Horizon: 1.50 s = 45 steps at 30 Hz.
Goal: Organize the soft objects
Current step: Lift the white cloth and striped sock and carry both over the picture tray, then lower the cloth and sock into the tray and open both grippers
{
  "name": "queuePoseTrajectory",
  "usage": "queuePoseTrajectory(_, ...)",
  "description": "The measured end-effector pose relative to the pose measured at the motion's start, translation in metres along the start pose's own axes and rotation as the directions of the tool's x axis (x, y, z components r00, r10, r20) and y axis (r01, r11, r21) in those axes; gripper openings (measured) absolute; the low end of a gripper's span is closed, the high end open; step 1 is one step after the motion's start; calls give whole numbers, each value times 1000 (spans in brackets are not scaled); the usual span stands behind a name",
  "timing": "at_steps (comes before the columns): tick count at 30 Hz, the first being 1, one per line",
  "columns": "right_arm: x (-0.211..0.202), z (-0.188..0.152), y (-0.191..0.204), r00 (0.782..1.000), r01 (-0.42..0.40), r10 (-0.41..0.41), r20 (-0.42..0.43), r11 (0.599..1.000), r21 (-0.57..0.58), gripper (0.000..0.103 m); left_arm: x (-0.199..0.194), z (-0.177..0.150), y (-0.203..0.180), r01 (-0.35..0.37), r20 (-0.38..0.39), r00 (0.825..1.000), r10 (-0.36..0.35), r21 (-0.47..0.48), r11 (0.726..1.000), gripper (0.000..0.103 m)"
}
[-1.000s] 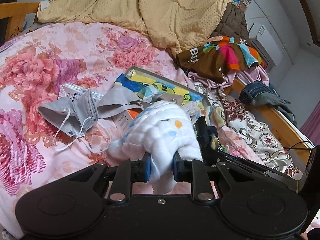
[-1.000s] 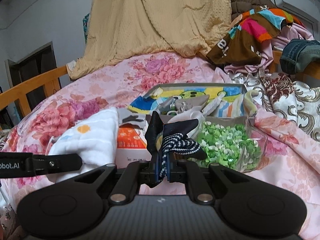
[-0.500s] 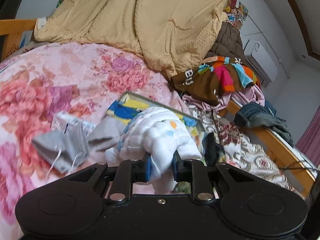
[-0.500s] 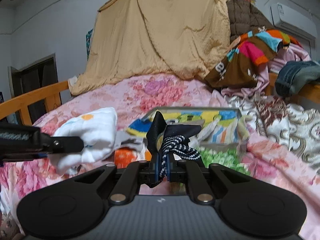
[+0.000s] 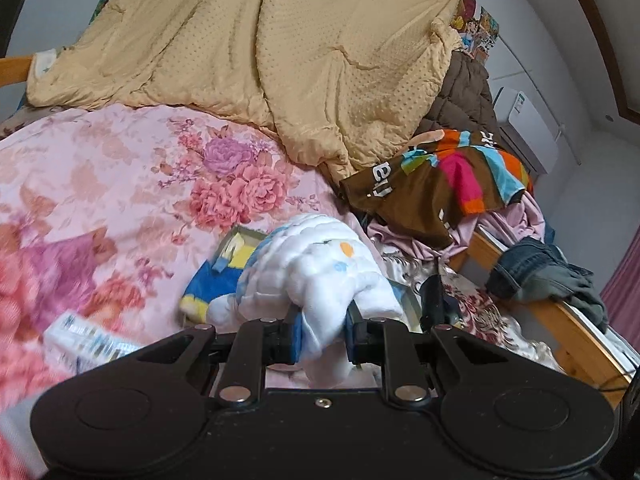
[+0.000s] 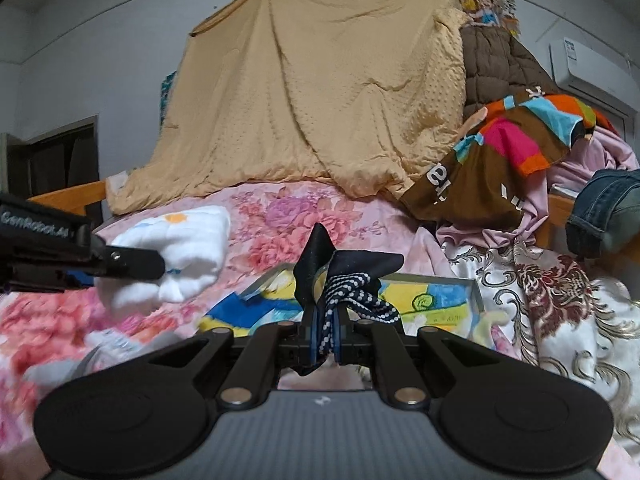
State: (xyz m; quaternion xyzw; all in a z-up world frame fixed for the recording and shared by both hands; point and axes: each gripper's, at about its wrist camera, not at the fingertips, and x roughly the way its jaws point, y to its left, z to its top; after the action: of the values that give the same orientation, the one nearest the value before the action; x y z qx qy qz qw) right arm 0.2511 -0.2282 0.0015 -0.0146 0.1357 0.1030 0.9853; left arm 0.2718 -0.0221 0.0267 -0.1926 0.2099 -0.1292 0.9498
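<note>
- The left gripper pinches a white cloth, which bulges forward and up from the pads, held above the bed.
- The right gripper is pressed tight on a dark bow, its dotted tails trailing right, its dark point upright.
- Below lies a cartoon box on the floral bedspread.
- Farthest, a tan blanket.

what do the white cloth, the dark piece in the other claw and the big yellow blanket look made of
White cloth: soft, matte quilted cotton, likely; puffy stitched ridges with small orange and blue prints. Dark piece: thin navy woven fabric with a white-dotted cord or strip; its edges stand stiffly. Yellow blanket: plush fleece, probably; raised dots all over and a slight sheen.
</note>
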Motion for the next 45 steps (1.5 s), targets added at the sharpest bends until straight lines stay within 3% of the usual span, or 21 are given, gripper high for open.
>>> queuePoseTrajectory(5, 40, 9, -22, 999, 36, -37, 8, 998, 42, 9, 52, 13, 2, 7, -10, 1000, -7, 6, 1000, 22)
queuePoseTrajectory(10, 73, 17, -54, 1000, 20, -18, -14, 988, 155, 9, 104, 11, 0, 21, -49, 999, -23, -30, 999, 22)
queuePoseTrajectory(15, 97, 13, -82, 999, 21, -15, -30, 973, 229, 9, 143, 0, -7, -21, -94, 995, 21, -5, 1000, 22)
queuePoseTrajectory(23, 121, 6, -115, 993, 36, 4, -116, 937, 347, 11, 175, -13, -15, -49, -142, 988, 55, 43, 998, 22)
queuePoseTrajectory(32, 135, -5, -123, 976, 42, 40, -214, 930, 365, 16, 185, -21, -23, -87, -189, 977, 102, 84, 993, 27)
queuePoseTrajectory(35, 135, -5, -121, 974, 34, 49, -223, 934, 355, 22, 183, -21, -23, -91, -198, 975, 105, 75, 993, 30)
queuePoseTrajectory(39, 134, -4, -119, 972, 28, 53, -230, 942, 334, 39, 178, -19, -21, -105, -203, 972, 116, 66, 992, 35)
queuePoseTrajectory(45, 127, 0, -115, 972, 35, 37, -233, 954, 296, 58, 161, -10, -18, -131, -191, 971, 144, 80, 988, 49)
